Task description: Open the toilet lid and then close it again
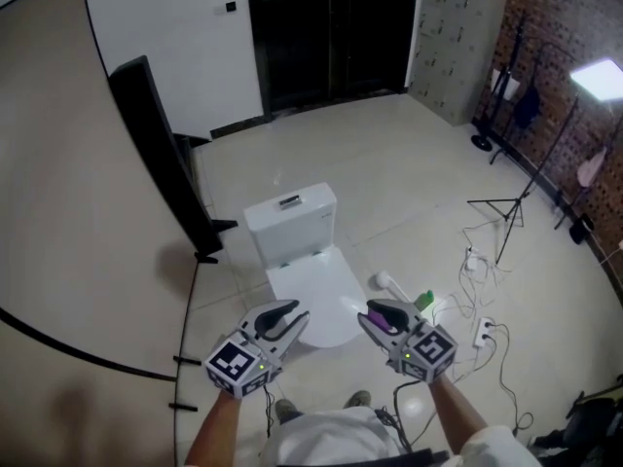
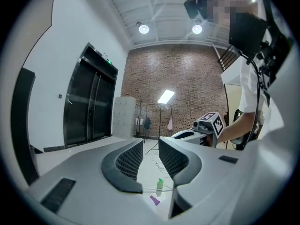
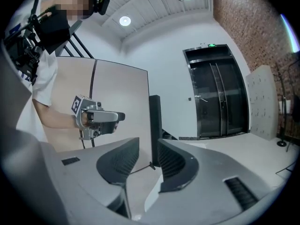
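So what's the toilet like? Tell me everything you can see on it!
The toilet is glossy white, like ceramic, seen from above. It has a boxy tank at the back with a small dark flush button on top, and a rounded lid in front that looks shut and flat. It stands upright on the pale tiled floor, beside a beige partition. Nothing seems to touch it but the floor.

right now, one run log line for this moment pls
toilet lid: looks down | left gripper: jaws apart, empty | right gripper: jaws apart, empty | contact with lid: none
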